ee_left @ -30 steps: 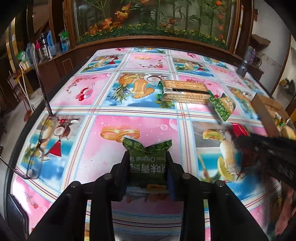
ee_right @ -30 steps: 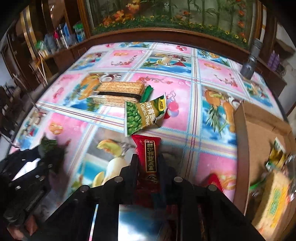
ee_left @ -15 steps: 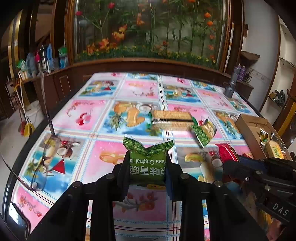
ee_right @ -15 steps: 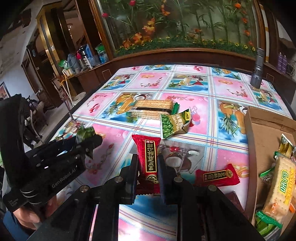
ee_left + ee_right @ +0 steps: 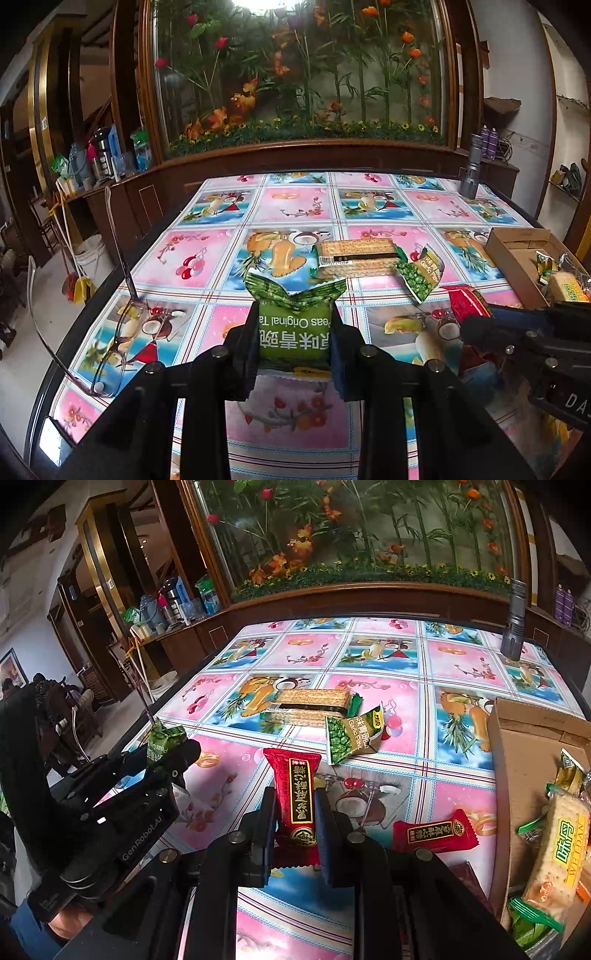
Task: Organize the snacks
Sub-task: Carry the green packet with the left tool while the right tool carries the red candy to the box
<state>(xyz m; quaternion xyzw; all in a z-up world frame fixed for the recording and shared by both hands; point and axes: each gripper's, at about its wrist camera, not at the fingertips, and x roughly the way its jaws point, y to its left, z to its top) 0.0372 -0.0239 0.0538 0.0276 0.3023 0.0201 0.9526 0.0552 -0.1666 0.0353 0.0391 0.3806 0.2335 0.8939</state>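
Note:
My left gripper [image 5: 293,334] is shut on a small green pea packet [image 5: 295,325], held above the patterned tablecloth. In the right wrist view that same packet [image 5: 164,740] shows at the left gripper's tip. My right gripper [image 5: 297,814] is shut on a red candy packet [image 5: 297,794], also lifted off the table. A second red candy packet [image 5: 434,832] lies on the cloth to its right. A green garlic pea packet [image 5: 351,736] and a long cracker pack [image 5: 314,703] lie further back. The cardboard box [image 5: 517,760] at the right holds several snacks.
Eyeglasses [image 5: 114,343] rest near the table's left edge. A grey flashlight [image 5: 514,622] stands at the far right corner. A wooden ledge with a flower display runs behind the table. A hand and blue sleeve [image 5: 33,928] hold the left gripper.
Both grippers have lifted with their packets and tilted up, so more of the room and flower display shows. The grips have not changed.

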